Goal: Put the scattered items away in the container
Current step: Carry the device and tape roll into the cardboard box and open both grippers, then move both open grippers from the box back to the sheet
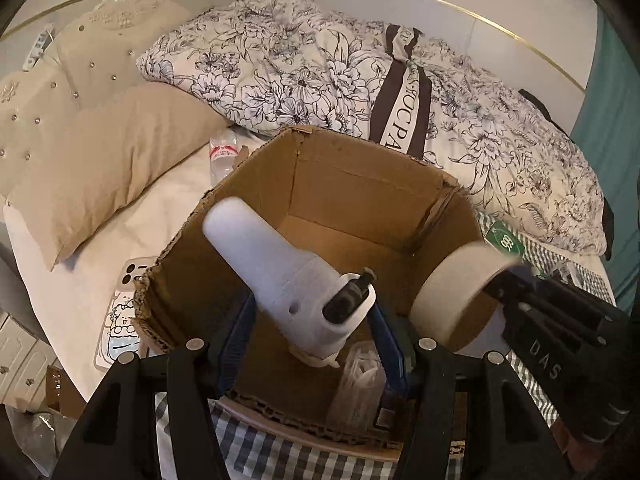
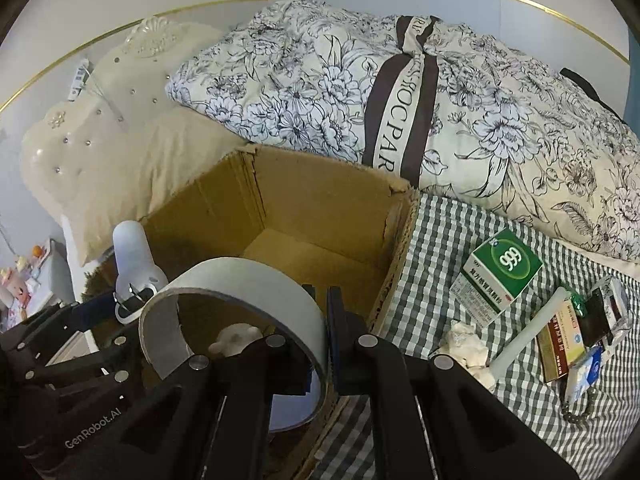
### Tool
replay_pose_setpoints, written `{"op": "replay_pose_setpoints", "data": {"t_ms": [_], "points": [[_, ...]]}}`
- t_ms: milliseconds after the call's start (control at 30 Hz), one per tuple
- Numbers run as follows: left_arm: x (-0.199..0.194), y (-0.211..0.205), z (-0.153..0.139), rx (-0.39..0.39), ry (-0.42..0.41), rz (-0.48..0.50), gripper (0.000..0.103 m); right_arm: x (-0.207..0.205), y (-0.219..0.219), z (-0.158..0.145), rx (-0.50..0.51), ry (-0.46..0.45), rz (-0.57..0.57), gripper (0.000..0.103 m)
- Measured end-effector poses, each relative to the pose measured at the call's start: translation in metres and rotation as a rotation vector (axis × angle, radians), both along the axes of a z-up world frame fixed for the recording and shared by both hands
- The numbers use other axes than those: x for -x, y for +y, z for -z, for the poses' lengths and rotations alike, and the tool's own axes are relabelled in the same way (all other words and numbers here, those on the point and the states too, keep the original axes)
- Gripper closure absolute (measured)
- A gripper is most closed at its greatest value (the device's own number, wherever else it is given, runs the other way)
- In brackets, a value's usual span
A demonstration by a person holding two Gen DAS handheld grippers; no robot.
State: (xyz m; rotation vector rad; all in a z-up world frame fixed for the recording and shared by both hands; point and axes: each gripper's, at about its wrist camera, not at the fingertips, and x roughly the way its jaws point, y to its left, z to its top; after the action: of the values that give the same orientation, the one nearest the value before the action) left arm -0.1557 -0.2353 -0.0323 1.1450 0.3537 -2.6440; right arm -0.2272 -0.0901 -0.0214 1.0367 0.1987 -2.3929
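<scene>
Over the open cardboard box point(image 1: 360, 200) on the bed, two items are held by the two tongs. A white handheld device point(image 1: 280, 276), with a rounded body and a dark part at its near end, is pinched by the left tongs point(image 1: 312, 320) and is tilted above the box's interior. A wide roll of tape point(image 2: 236, 320) is pinched through its wall by the right tongs point(image 2: 320, 320), one finger inside the ring and one outside, just above the box's near right corner. At the bottom of the box, a clear plastic packet point(image 1: 360, 384) and a small pale object point(image 2: 236, 338) can be seen. On the checked cloth point(image 2: 440, 240) to the right of the box, a green 999 medicine box point(image 2: 500, 276), crumpled tissue point(image 2: 466, 344), a white tube point(image 2: 528, 332) and several small packets point(image 2: 576, 340) are scattered. To the left of the box, a phone case point(image 1: 120, 312) lies on the sheet, near a beige pillow point(image 1: 112, 168); a plastic bottle point(image 1: 223, 154) lies behind the box. A floral duvet point(image 1: 320, 68) is heaped behind.
</scene>
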Motion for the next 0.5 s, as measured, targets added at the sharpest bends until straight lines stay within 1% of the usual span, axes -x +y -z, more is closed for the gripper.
{"op": "replay_pose_setpoints", "data": {"t_ms": [33,67,100,133,167,233,267,500], "points": [[0.000,0.001,0.000,0.006,-0.001,-0.001,0.035,0.000,0.001,0.002,0.002,0.000,0.003,0.081],[-0.001,0.001,-0.002,0.029,-0.002,-0.023,0.026,0.000,0.002,0.003,0.000,0.000,0.007,0.068],[-0.002,0.001,-0.003,0.044,-0.004,-0.038,0.011,0.000,0.004,0.003,-0.016,0.012,0.036,0.045],[-0.003,0.000,-0.005,0.050,0.001,-0.051,0.005,-0.001,0.008,0.002,-0.024,0.029,0.063,0.038],[-0.005,-0.002,-0.006,0.041,0.010,-0.053,0.001,0.000,0.012,0.001,-0.012,0.032,0.067,0.038],[-0.008,-0.002,-0.009,0.020,0.022,-0.047,0.001,0.001,0.024,-0.002,0.036,0.014,0.070,0.038],[-0.009,-0.001,-0.010,0.023,0.022,-0.050,0.001,0.000,0.029,-0.004,0.046,0.013,0.081,0.038],[-0.022,0.022,-0.016,0.025,0.021,-0.026,0.001,-0.017,0.077,-0.022,0.115,0.039,0.143,0.038]]}}
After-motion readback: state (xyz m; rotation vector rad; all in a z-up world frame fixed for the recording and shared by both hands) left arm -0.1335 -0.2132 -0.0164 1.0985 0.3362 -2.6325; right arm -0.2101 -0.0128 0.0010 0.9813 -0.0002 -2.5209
